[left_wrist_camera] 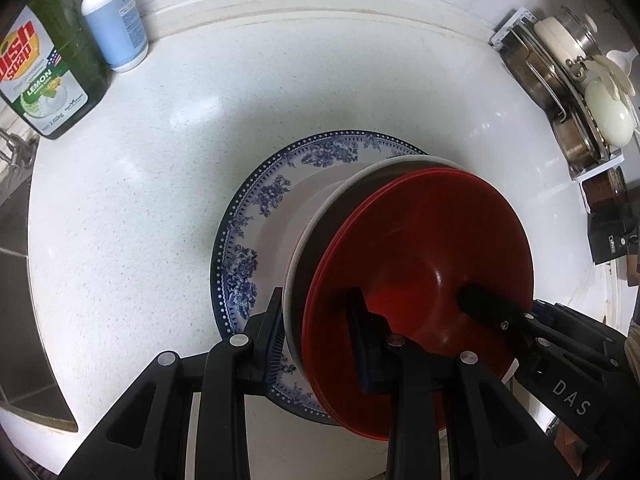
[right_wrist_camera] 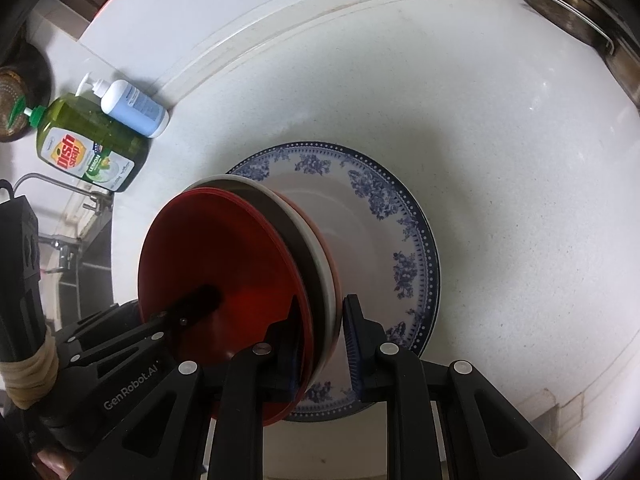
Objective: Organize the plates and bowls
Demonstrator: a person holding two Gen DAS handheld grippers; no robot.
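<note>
Evidently a nested stack of bowls [left_wrist_camera: 408, 256] — red ones inside a white one — is pinched at opposite rims by the left tongs [left_wrist_camera: 320, 332] and right tongs [right_wrist_camera: 320, 340], steadied just ahead, over the blue-patterned plate [right_wrist_camera: 400, 232] on the desk [left_wrist_camera: 140, 200].

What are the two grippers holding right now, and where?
Both grip a nested stack of bowls, red bowl innermost, by its rim: left gripper and right gripper at opposite sides.

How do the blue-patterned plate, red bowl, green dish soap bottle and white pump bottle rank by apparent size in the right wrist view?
1. Blue-patterned plate, though partly covered.
2. Red bowl; it is nearer the camera, so the gap between it and the plate is unsure.
3. Green dish soap bottle.
4. White pump bottle.
</note>
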